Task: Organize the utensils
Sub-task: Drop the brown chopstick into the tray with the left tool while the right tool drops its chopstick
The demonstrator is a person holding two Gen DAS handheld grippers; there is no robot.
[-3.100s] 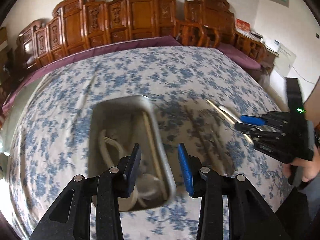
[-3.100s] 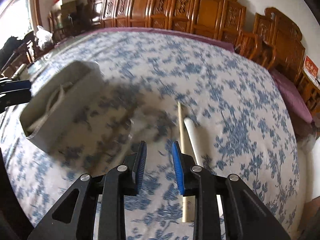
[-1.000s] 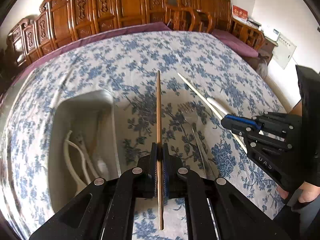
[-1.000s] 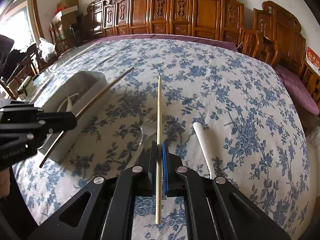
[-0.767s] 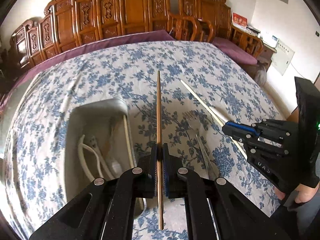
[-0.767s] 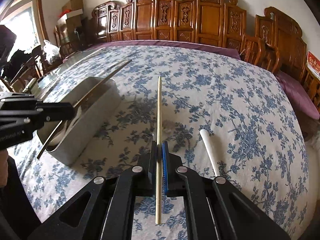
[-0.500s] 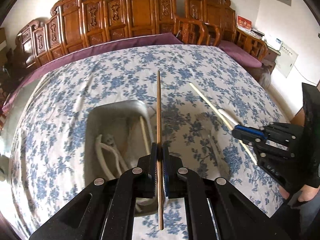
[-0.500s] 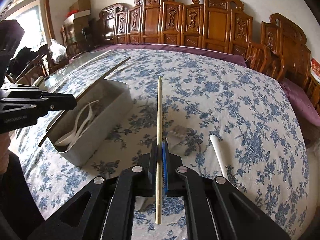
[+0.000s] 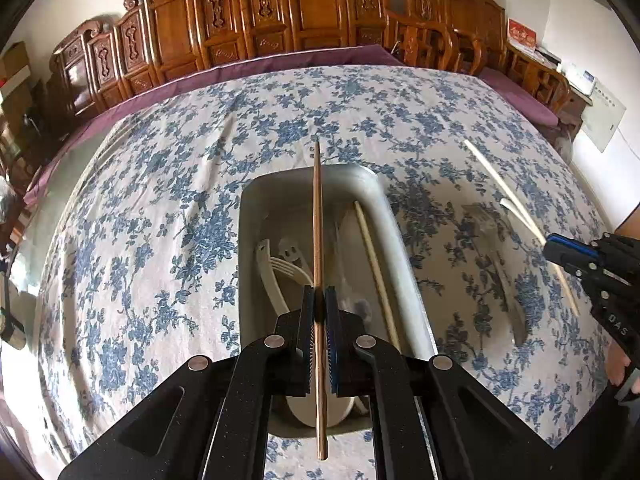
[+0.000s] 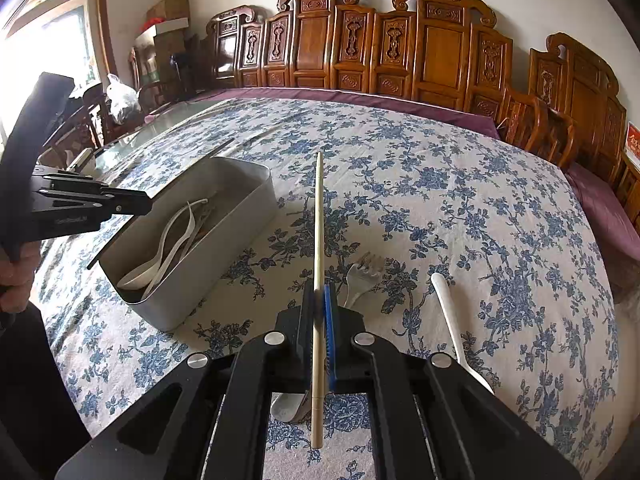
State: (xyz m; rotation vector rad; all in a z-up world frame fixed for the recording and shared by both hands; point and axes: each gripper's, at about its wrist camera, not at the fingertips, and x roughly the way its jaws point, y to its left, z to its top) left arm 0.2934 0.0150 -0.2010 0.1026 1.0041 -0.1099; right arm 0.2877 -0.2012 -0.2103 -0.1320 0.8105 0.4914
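My left gripper (image 9: 319, 312) is shut on a brown wooden chopstick (image 9: 317, 220), held lengthwise above the grey metal bin (image 9: 384, 200). The bin holds a white plastic fork (image 9: 280, 266), a white spoon and a pale chopstick (image 9: 374, 264). My right gripper (image 10: 320, 300) is shut on a pale chopstick (image 10: 318, 216), raised over the flowered cloth to the right of the bin (image 10: 224, 240). A silver fork (image 10: 362, 276) and a white spoon handle (image 10: 452, 320) lie on the cloth beside the right gripper. Each gripper shows in the other's view, the left gripper (image 10: 140, 206) and the right gripper (image 9: 560, 250).
The table is large and covered by a blue-flowered cloth (image 9: 140, 240), with a purple cloth edge at the back. Carved wooden chairs (image 9: 312, 12) line the far side. A person's hand (image 10: 16, 276) holds the left gripper.
My left gripper has carried the brown chopstick leftward, from beside the bin to directly above it. The right gripper has kept its pale chopstick and hardly moved.
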